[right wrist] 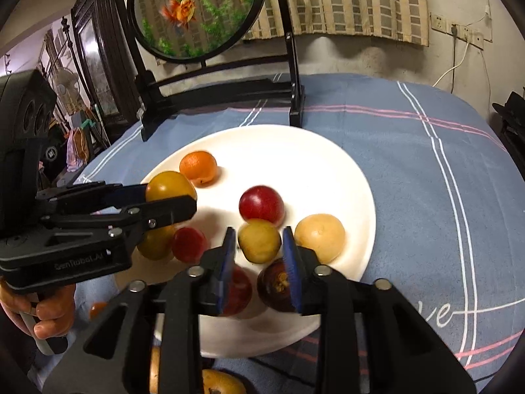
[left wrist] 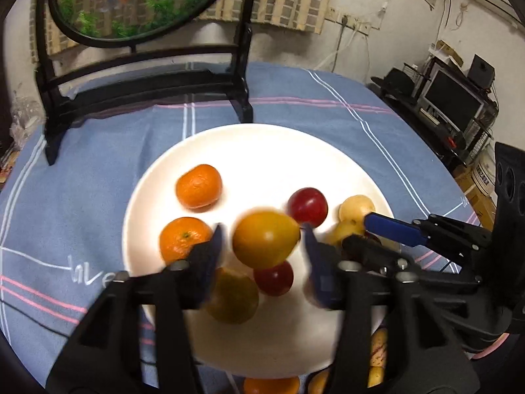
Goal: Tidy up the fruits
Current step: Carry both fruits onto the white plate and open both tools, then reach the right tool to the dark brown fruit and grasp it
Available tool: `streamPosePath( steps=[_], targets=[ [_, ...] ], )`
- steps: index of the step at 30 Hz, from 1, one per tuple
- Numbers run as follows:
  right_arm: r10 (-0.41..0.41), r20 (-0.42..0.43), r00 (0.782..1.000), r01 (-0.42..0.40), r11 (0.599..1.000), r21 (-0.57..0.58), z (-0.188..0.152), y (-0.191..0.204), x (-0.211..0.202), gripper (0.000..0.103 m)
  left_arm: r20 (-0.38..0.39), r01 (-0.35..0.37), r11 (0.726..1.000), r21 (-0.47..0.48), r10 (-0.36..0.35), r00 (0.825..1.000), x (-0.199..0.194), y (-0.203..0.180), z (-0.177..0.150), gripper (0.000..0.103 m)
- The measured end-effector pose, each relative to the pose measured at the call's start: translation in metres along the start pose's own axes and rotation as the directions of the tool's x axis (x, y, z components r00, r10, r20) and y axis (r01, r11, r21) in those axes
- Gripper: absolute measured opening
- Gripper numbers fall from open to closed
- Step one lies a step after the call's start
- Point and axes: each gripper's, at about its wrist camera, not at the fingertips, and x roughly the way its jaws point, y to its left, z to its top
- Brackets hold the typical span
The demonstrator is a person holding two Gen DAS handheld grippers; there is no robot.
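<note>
The left claw [left wrist: 262,239] stands wide, its blue pads on either side of a yellow-orange fruit [left wrist: 265,239] with gaps showing on both sides; whether the fruit is lifted or resting cannot be told, and it is blurred. That fruit is slightly egg-shaped, its long axis running across the view with the narrower end toward the right pad. It sits over the white plate [left wrist: 295,151], where two mandarins [left wrist: 198,186] lie to the left, one behind the other, a red plum [left wrist: 307,207] lies behind right, and another yellow fruit [left wrist: 234,295] and a second red plum [left wrist: 274,277] lie nearer the camera. The right claw [right wrist: 259,246] is narrower but also apart, flanking a small yellow plum [right wrist: 259,241] that touches a red one [right wrist: 261,205] behind it; a pale round fruit [right wrist: 320,237] lies just beside on the right, and a dark plum [right wrist: 275,285] sits under the right pad. The plate rests on a worktop covered in blue cloth [right wrist: 426,170] with pink and white stripes. Behind stands a round goldfish panel [right wrist: 197,10] in a black frame, against a worn wall with sockets [right wrist: 459,29].
</note>
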Motion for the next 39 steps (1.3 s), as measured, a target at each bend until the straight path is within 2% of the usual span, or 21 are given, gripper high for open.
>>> streamPosePath(
  steps=[1, 2, 3, 7, 10, 13, 16, 17, 19, 20, 22, 26, 33, 39],
  targets=[
    [-0.007, -0.001, 1.000, 0.007, 1.000, -0.003, 0.000, 0.002, -0.003, 0.049, 0.030, -0.019, 1.000, -0.002, 0.019, 0.999, -0.009, 0.000, -0.001, 0.087],
    [-0.015, 0.012, 1.000, 0.015, 1.000, -0.007, -0.001, 0.004, -0.008, 0.057, 0.076, -0.048, 0.999, -0.004, 0.048, 0.996, -0.025, -0.001, -0.003, 0.090],
    [-0.020, 0.043, 0.999, 0.020, 1.000, -0.015, -0.002, 0.007, -0.019, 0.058, 0.094, -0.053, 0.999, -0.001, 0.053, 0.994, -0.034, -0.001, -0.004, 0.090],
    [-0.032, 0.101, 0.994, 0.034, 0.999, -0.026, -0.011, 0.012, -0.055, 0.058, 0.137, -0.052, 0.998, -0.035, 0.056, 0.989, -0.078, 0.002, -0.021, 0.100],
    [-0.050, 0.127, 0.991, 0.050, 0.999, 0.001, -0.029, 0.011, -0.075, 0.058, 0.160, -0.050, 0.994, -0.098, 0.066, 0.985, -0.105, 0.009, -0.051, 0.100],
    [-0.040, 0.117, 0.992, 0.037, 0.999, 0.028, -0.052, 0.009, -0.089, 0.058, 0.157, -0.068, 0.985, -0.162, 0.093, 0.983, -0.117, 0.017, -0.089, 0.100],
    [0.006, 0.109, 0.994, -0.012, 0.998, 0.054, -0.079, 0.011, -0.099, 0.058, 0.140, -0.063, 0.975, -0.215, 0.095, 0.986, -0.119, 0.028, -0.131, 0.100],
    [0.014, 0.107, 0.994, -0.020, 0.998, 0.057, -0.085, 0.013, -0.100, 0.058, 0.093, -0.082, 0.967, -0.240, 0.107, 0.990, -0.115, 0.033, -0.147, 0.100],
    [0.016, 0.082, 0.997, -0.020, 0.998, 0.059, -0.099, 0.023, -0.103, 0.058, 0.046, -0.081, 0.963, -0.258, 0.096, 0.994, -0.116, 0.035, -0.154, 0.100],
    [0.025, 0.079, 0.997, -0.030, 0.998, 0.055, -0.105, 0.028, -0.105, 0.058, 0.069, -0.060, 0.962, -0.268, 0.082, 0.994, -0.121, 0.035, -0.159, 0.100],
    [0.043, 0.071, 0.997, -0.045, 0.998, 0.034, -0.112, 0.040, -0.106, 0.058, 0.093, -0.094, 0.958, -0.272, 0.123, 0.988, -0.127, 0.034, -0.163, 0.100],
    [0.058, 0.055, 0.997, -0.057, 0.998, -0.022, -0.116, 0.059, -0.103, 0.058, 0.119, -0.192, 0.958, -0.213, 0.221, 0.968, -0.130, 0.024, -0.162, 0.100],
    [0.105, -0.019, 0.994, -0.106, 0.994, -0.012, -0.119, 0.062, -0.091, 0.058, 0.119, -0.181, 0.966, -0.186, 0.205, 0.971, -0.130, 0.022, -0.163, 0.100],
    [0.133, -0.056, 0.989, -0.134, 0.991, -0.006, -0.122, 0.063, -0.084, 0.055, 0.150, -0.191, 0.970, -0.151, 0.214, 0.965, -0.134, 0.013, -0.164, 0.100]
  ],
)
